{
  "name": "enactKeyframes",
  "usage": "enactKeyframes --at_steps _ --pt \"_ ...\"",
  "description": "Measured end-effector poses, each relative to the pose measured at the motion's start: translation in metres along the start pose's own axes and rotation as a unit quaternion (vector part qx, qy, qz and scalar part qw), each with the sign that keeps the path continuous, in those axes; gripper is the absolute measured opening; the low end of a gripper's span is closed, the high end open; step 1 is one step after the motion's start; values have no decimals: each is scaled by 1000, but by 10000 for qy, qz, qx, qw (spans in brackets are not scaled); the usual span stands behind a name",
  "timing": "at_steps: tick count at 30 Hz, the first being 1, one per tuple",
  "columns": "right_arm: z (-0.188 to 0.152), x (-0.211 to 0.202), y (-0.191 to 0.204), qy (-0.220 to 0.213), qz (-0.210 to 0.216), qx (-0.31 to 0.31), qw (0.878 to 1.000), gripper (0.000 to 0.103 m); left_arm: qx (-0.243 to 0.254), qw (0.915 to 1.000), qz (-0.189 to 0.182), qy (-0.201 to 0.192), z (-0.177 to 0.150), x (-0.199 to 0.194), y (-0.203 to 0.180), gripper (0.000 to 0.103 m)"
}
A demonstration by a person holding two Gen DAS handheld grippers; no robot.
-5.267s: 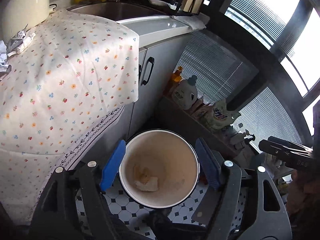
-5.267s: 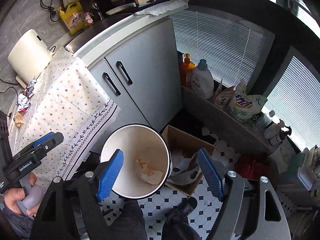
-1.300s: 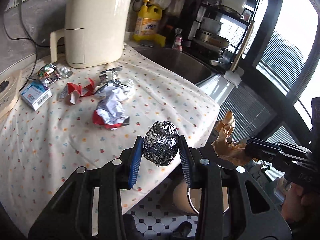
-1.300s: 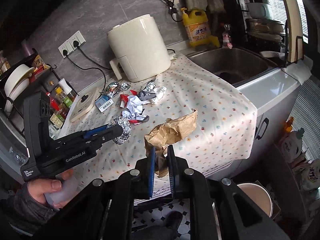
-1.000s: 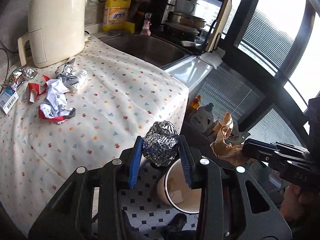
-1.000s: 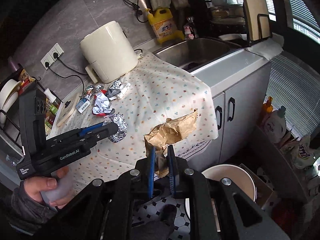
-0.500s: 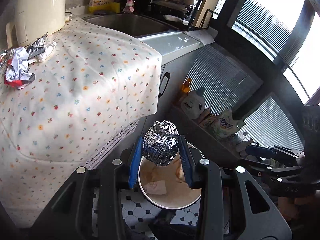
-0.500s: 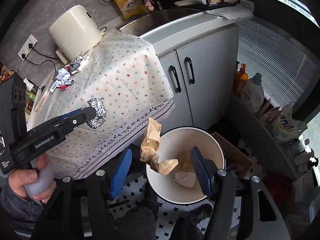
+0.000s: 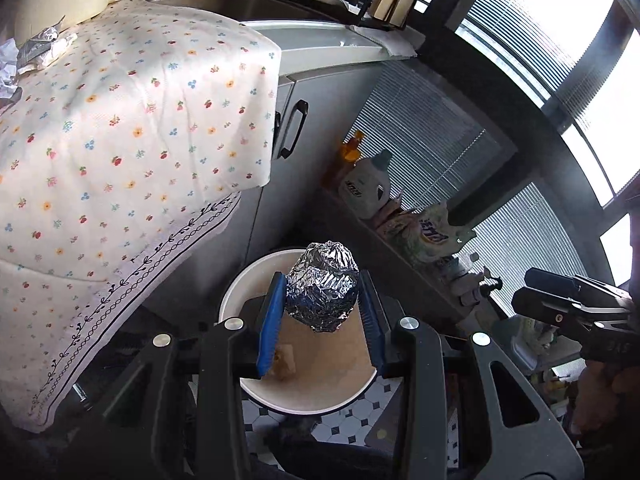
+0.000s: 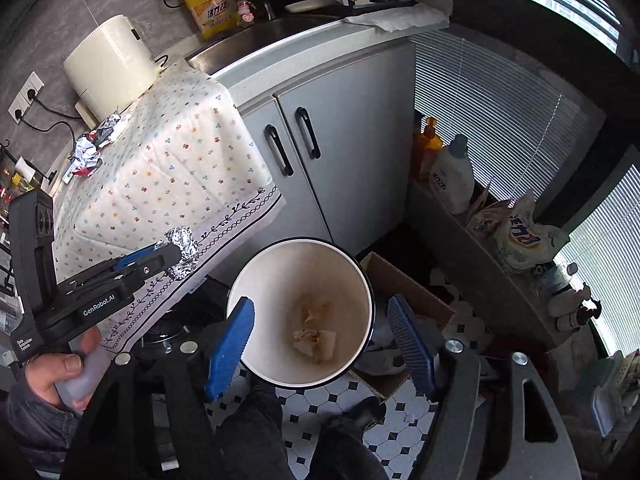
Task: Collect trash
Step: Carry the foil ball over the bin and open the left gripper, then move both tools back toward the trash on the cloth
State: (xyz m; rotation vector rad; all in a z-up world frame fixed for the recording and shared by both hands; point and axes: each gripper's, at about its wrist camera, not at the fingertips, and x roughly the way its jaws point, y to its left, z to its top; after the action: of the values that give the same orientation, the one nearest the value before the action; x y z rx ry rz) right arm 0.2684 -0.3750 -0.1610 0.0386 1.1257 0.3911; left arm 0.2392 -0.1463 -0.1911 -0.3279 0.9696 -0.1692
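Observation:
My left gripper [image 9: 322,312] is shut on a crumpled foil ball [image 9: 322,291] and holds it above the white trash bin [image 9: 240,292] on the floor. In the right wrist view the same foil ball [image 10: 183,252] shows at the tips of the left gripper, left of the bin [image 10: 360,280]. My right gripper [image 10: 320,340] is open and empty, right over the bin mouth. Crumpled brown paper [image 10: 314,336] lies at the bin's bottom. More wrappers [image 10: 90,148] lie on the flowered cloth by the cream appliance [image 10: 110,66].
Grey cabinet doors [image 10: 340,152] stand behind the bin. A cardboard box [image 10: 404,296] sits to its right on the tiled floor. Detergent bottles [image 10: 450,176] and bags [image 10: 520,236] line a low ledge by the blinds. The sink [image 10: 256,36] is beyond the cloth.
My right gripper has let go of the brown paper bag, which has dropped into the bin. My left gripper has moved the foil ball lower over the bin.

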Motion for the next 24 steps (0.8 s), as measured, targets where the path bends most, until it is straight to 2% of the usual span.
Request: enactKeyframes --at_steps 3,5,6,7,10,14,18,24 --pt "0 -5 -7 -70 -83 155 9998 68 163 9994 -303 80 5 5 -13 38" --pt "1 -8 -10 -115 -140 263 9995 69 266 9987 -434 89 10 5 -18 54" --pt "1 -10 -11 -138 -161 317 9993 69 323 9985 -432 42 12 3 -19 69" --pt "2 -12 -11 -165 -185 365 9990 70 362 9985 -421 -22 16 0 -19 76" --pt "5 -17 -8 -250 -236 484 9982 72 355 9983 -465 -65 29 -8 -11 82" --pt "13 -19 8 -344 -209 604 9974 73 392 9985 -344 -171 45 -27 8 86" --pt "26 -17 35 -454 -106 613 9970 76 400 9986 -198 -299 58 -50 34 92" --pt "48 -10 85 -580 64 447 9973 79 261 9983 -13 -516 75 -81 76 93"
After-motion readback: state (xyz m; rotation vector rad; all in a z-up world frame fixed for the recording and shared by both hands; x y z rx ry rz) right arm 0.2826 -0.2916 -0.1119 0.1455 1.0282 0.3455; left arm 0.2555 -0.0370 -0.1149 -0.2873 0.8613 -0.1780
